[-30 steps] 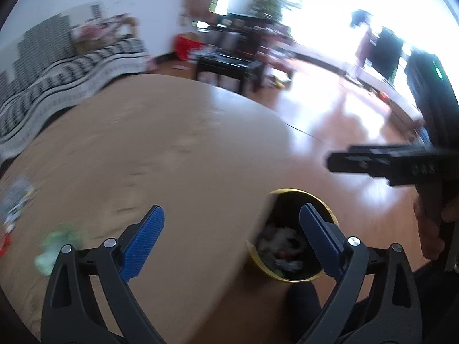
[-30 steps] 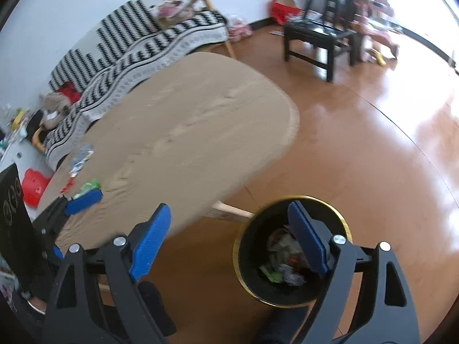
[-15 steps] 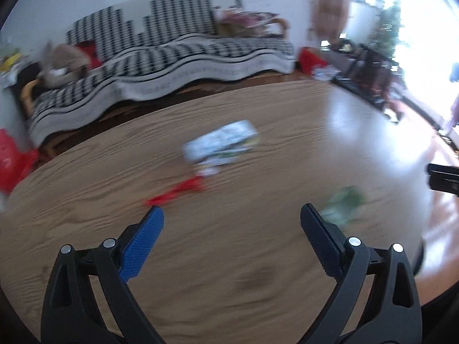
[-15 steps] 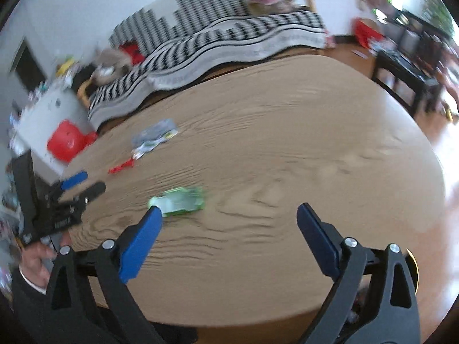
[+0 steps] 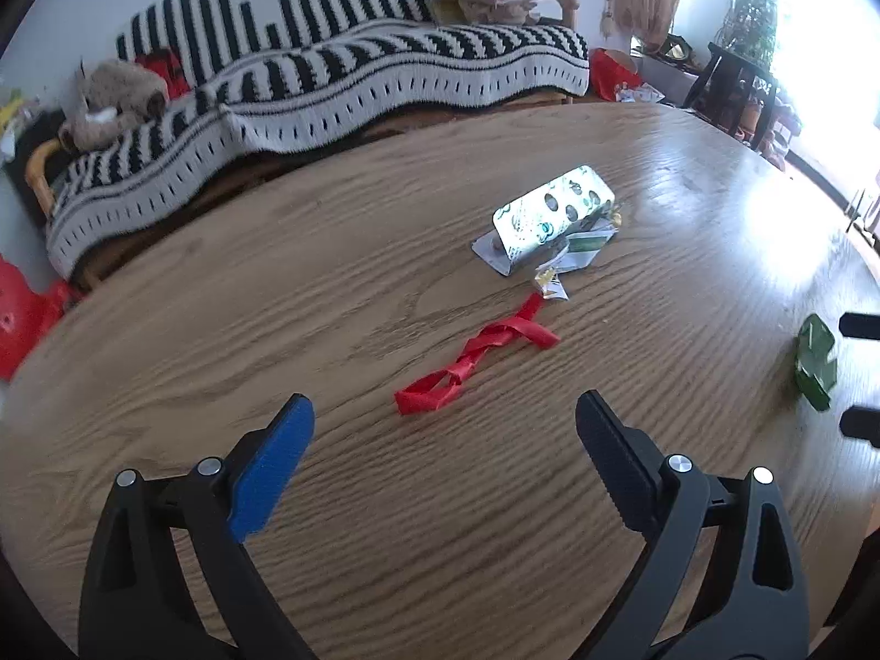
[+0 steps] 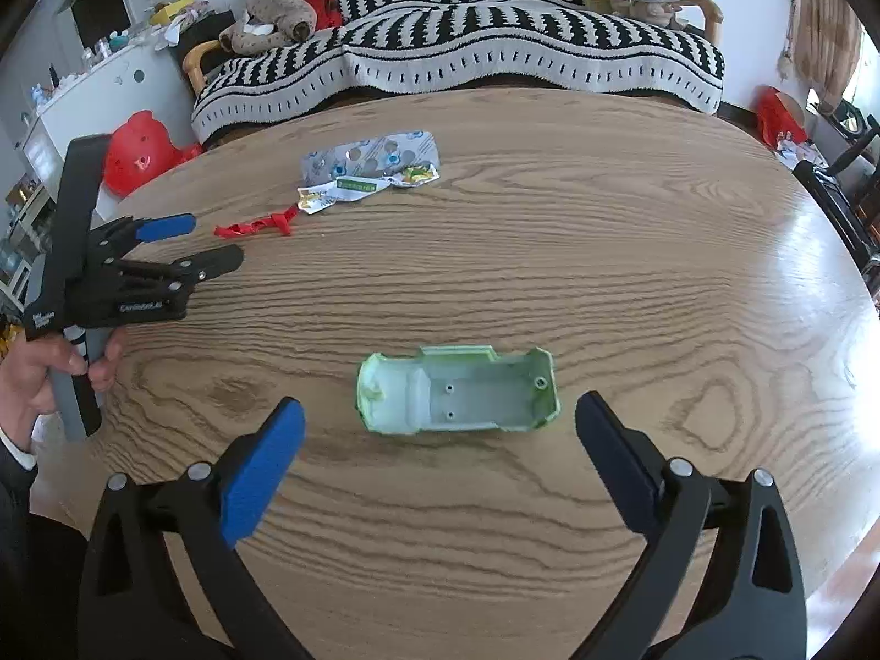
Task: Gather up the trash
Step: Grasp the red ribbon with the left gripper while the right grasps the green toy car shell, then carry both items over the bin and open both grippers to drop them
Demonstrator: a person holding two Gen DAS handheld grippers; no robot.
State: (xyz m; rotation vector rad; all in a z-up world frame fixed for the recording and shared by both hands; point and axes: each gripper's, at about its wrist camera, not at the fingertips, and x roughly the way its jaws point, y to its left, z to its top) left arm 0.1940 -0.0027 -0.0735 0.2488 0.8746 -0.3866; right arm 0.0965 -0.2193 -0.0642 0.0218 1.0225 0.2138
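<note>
Trash lies on the oval wooden table (image 5: 247, 302). A red ribbon (image 5: 476, 360) sits just ahead of my left gripper (image 5: 443, 429), which is open and empty. Beyond it are a foil blister pack (image 5: 553, 214) and small wrappers (image 5: 550, 283). A pale green plastic shell (image 6: 456, 390) lies hollow side up just ahead of my right gripper (image 6: 438, 407). Its jaws are opening and the pads touch nothing. The right wrist view also shows the left gripper (image 6: 187, 245) at far left, pointing at the ribbon (image 6: 256, 228), with the blister pack (image 6: 374, 157) behind.
A sofa under a black-and-white striped blanket (image 6: 495, 49) runs behind the table, with a plush toy (image 6: 269, 16) on it. A red stool (image 6: 137, 154) stands at left and dark chairs (image 5: 731, 88) at right. A person's hand (image 6: 38, 368) holds the left gripper.
Both views have swung from the yellow-rimmed bin on the floor to the table top. The ribbon and the green shell now lie close ahead, and the right jaws stand wider.
</note>
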